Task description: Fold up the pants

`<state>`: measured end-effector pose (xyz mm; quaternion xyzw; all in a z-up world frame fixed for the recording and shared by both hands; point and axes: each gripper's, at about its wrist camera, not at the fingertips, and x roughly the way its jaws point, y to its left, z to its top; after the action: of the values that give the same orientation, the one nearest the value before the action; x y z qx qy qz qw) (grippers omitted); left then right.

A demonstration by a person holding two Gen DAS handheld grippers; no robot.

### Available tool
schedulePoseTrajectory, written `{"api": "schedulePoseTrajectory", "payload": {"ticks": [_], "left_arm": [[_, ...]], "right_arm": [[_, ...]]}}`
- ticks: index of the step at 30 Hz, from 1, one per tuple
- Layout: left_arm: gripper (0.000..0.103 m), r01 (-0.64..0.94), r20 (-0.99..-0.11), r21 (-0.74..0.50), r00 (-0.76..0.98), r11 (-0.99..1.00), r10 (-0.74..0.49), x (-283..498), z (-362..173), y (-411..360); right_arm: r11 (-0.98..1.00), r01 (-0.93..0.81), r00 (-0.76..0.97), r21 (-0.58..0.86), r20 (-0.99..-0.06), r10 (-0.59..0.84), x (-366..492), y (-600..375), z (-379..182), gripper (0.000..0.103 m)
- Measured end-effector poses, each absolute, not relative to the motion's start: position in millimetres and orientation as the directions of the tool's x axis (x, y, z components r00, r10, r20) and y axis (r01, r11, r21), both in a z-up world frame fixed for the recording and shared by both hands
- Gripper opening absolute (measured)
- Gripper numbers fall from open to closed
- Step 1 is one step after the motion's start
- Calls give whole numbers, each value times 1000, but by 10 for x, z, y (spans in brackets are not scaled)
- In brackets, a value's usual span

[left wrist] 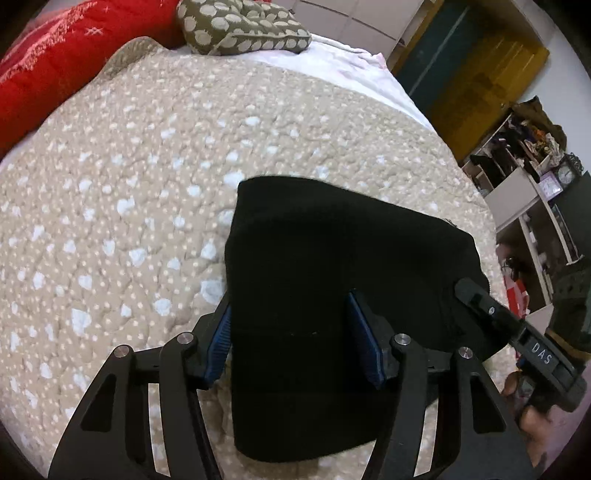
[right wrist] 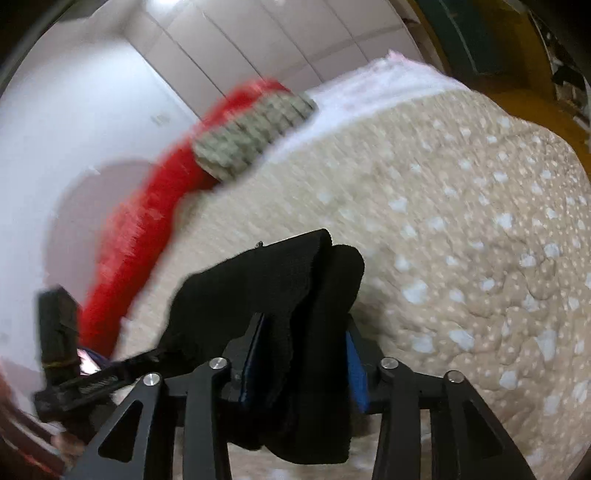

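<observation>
The black pants [left wrist: 332, 280] are a folded bundle held above the beige dotted quilt [left wrist: 129, 184]. My left gripper [left wrist: 291, 317] has its blue-padded fingers [left wrist: 221, 332] on both sides of the bundle's near edge, shut on it. The right gripper's black finger [left wrist: 484, 302] reaches onto the bundle's right edge in the left wrist view. In the right wrist view my right gripper [right wrist: 306, 339] is shut on a thick stack of the pants [right wrist: 280, 280], which bulges up between the blue pads. The left gripper's body [right wrist: 74, 387] shows at the left.
A red blanket [left wrist: 48, 59] and an olive dotted pillow [left wrist: 240, 26] lie at the bed's far side. White sheet [left wrist: 343, 59] shows past the quilt. Shelves with clutter [left wrist: 524, 166] and a yellow door [left wrist: 487, 74] stand right of the bed.
</observation>
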<state>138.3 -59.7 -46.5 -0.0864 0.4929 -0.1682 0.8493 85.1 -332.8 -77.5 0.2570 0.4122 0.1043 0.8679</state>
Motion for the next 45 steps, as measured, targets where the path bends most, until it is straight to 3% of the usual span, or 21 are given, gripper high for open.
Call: {"api": "schedulePoseTrajectory", "payload": {"ticks": [6,10,17,22,25,31,37,45], "left_arm": [[63,198,-809,-241,500,950,-309,1245,-356,-611],[63,186,-812,-225,506,956,-290,1235,-385,-650],[71,178,-814,-223,506,958,-284,1260,-434,-675],[71,167,-815,-198,520,966,-257,1193,-361,-659],[71,162,-815,-177,528,971,-237,1125,-319,-653],[71,139,-804,-122,567,983,-180,943,-207,-605],[71,121,-780,-80,611,989,-138,737,-150,-570],[71,105,-759,-54,642,993,-109,485,-103,-611]], "right_arm": [[945,13,683,326,-693,229,619,-3244,-354,42],[958,-99,704,268,-662,258,544,-2982,-66,41],[988,-77,634,133,-759,151,493,-2703,-589,40],[978,-82,660,192,-725,198,520,-2799,-314,40],[986,-67,686,155,-710,159,640,-2751,-203,40],[992,-24,596,126,-794,115,1140,-2695,-593,41],[984,-49,637,171,-753,162,847,-2727,-317,41],[991,-41,715,130,-689,120,254,-2682,-90,42]]}}
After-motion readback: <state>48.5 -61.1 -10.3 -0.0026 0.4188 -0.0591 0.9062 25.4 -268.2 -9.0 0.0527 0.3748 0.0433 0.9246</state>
